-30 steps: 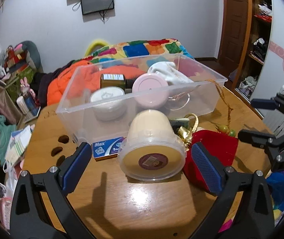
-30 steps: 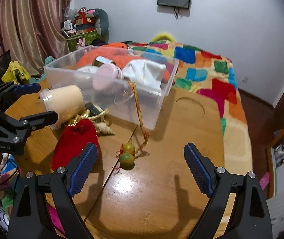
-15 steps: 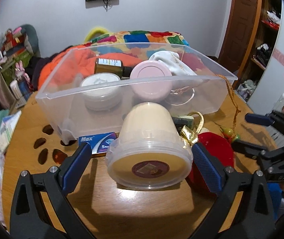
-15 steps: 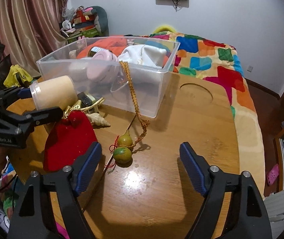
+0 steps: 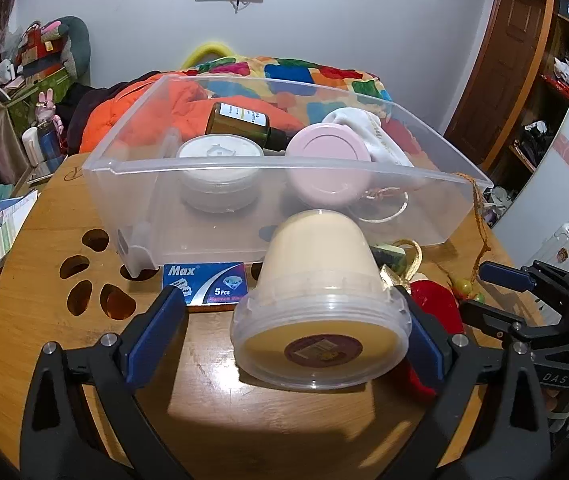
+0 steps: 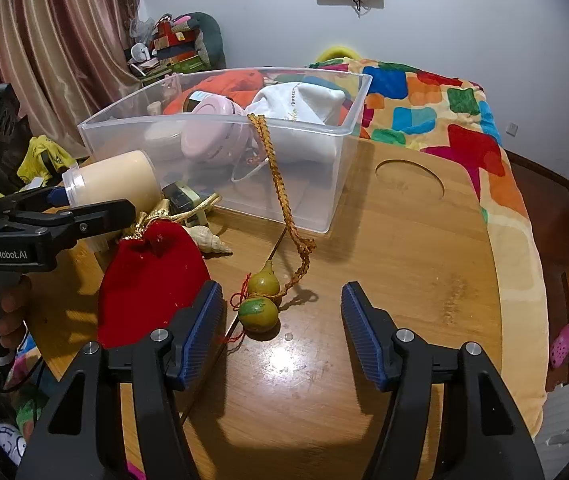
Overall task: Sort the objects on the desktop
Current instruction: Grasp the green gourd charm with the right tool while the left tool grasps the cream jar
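Note:
A cream tub (image 5: 320,280) with a clear lid lies on its side on the wooden table (image 5: 64,360). My left gripper (image 5: 286,300) is open around it; its right pad sits at the lid's edge and the left pad stands apart. A green-yellow gourd pendant (image 6: 258,308) lies on the table, its orange braided cord (image 6: 276,176) draped over the rim of the clear bin (image 6: 220,120). My right gripper (image 6: 282,288) is closing with the gourd between its jaws, near the left pad (image 6: 200,328) and not pressed. Beside the gourd lies a red pouch (image 6: 152,280).
The bin (image 5: 244,172) holds a pink jar (image 5: 328,156), a white jar (image 5: 218,152), a brown bottle (image 5: 240,124) and a white cloth (image 6: 304,100). A blue razor-blade box (image 5: 204,282) and a shell (image 6: 210,242) lie in front of the bin. A bed with a colourful quilt (image 6: 444,120) stands behind the table.
The left gripper has closed in on the cream tub, which now lies between its jaws, and the view has rolled. The right jaws have narrowed around the gourd.

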Tool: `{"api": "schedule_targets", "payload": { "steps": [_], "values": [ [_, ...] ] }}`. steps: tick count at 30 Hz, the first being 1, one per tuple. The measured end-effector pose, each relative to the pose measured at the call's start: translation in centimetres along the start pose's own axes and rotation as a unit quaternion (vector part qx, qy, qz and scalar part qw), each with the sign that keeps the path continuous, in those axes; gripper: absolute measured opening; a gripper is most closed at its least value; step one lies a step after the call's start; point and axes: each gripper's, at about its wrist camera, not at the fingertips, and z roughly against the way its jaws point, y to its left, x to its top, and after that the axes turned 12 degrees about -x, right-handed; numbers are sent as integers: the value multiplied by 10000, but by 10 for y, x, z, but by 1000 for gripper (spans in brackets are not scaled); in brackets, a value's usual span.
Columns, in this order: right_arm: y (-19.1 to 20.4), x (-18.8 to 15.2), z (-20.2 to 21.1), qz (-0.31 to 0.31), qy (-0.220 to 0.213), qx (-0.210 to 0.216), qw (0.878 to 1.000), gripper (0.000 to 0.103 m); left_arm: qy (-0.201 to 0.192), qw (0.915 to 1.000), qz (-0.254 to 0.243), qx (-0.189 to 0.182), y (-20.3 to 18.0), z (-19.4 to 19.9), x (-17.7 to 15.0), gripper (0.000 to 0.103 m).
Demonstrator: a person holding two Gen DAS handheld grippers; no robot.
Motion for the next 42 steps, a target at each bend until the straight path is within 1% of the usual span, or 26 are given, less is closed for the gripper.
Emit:
{"api": "schedule_targets", "payload": {
  "steps": [4,6,7,9,11,17,21,25,28,30,31,33,37,42],
  "values": [
    [0,0,0,-14,-24,-10,10000,58,-1,10000,-22,31,0,-1,1,101],
    [1,-1,1,-14,-38,19,10000,54,-13,10000,-49,76,0,-2,2,101],
    [1,-1,1,-16,-38,47,10000,51,-23,9999,-77,112,-1,-2,2,101],
    [3,-1,1,5,-43,100,9999,47,-52,9998,-135,116,-3,-2,2,98],
    [5,-1,2,30,-53,140,9999,42,-61,9998,-181,32,-3,-2,1,92],
    [0,-2,2,-93,22,369,9993,29,-77,9997,-193,-153,-3,-2,0,84],
    [-4,-4,2,-96,68,277,9995,29,-128,9996,-225,-138,-4,0,-2,83],
    [-4,-4,1,-36,34,146,9999,25,-144,9996,-198,-164,-3,0,-2,82],
    [-4,-3,0,4,-4,135,9999,25,-142,9995,-235,-144,-5,0,-2,80],
    [-2,-1,-2,70,-31,107,9999,22,-113,9995,-279,-96,-7,-1,-3,78],
    [-2,-1,-2,78,-31,131,9999,19,-100,9995,-298,-83,-8,-1,-3,76],
    [-2,1,-4,44,-19,171,9998,17,-77,9993,-365,-33,-10,-2,-4,70],
    [-1,-1,-3,25,-55,119,9999,17,-89,9986,-485,182,-15,-3,-5,70],
    [1,-2,2,-24,-71,179,9998,17,-131,9993,-305,160,-10,-3,-4,70]
  ]
}}
